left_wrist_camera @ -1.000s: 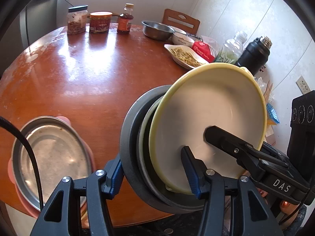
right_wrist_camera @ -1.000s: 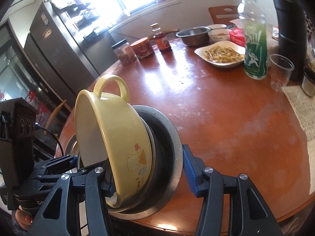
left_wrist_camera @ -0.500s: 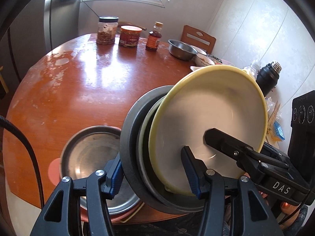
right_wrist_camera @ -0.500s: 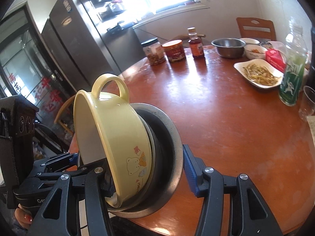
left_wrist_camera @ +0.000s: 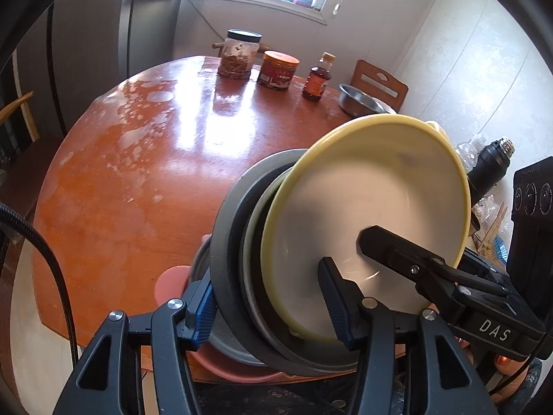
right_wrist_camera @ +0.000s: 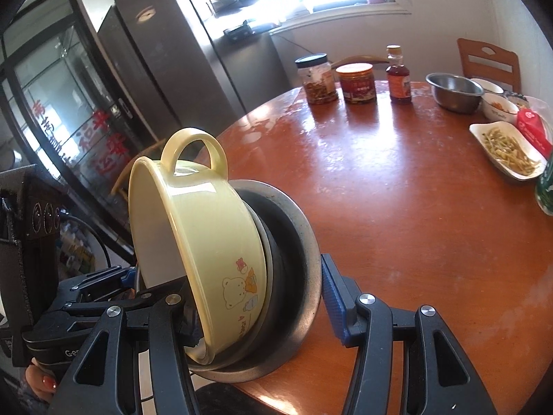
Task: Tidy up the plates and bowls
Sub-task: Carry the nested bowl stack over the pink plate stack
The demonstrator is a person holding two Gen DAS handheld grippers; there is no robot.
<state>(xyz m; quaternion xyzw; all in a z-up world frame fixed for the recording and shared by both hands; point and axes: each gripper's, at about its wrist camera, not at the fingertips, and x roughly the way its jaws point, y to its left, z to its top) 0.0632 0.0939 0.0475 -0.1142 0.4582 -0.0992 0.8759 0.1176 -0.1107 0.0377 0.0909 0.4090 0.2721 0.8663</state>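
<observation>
- Over the near edge of the round table, a tilted stack of dishes hangs in the air: a yellow bowl with a loop handle nested in a grey metal basin, with at least one more rim between them.
- Both tools are clamped on that stack. The left gripper has one pad behind the basin and one inside the yellow bowl; the right gripper pinches it from the opposite side, one pad outside the basin, the other arm reaching into the bowl.
- Compared with a second ago, the stack has been carried sideways along the table. Back then a steel-lined pink bowl lay well off to the left in the left view; now it sits directly under the stack, mostly hidden, only a pink rim showing.
- Neither grip has changed in that time, and the tilt of the stack looks much the same.
- My reading: the stack has arrived over the pink bowl, so the next step is probably lowering it in to make one pile.
- The stack is steeply tilted, so it will likely need levelling first, or the yellow bowl could slide out.
- Jars, a sauce bottle, a steel bowl and a dish of food stand well apart at the far side.
</observation>
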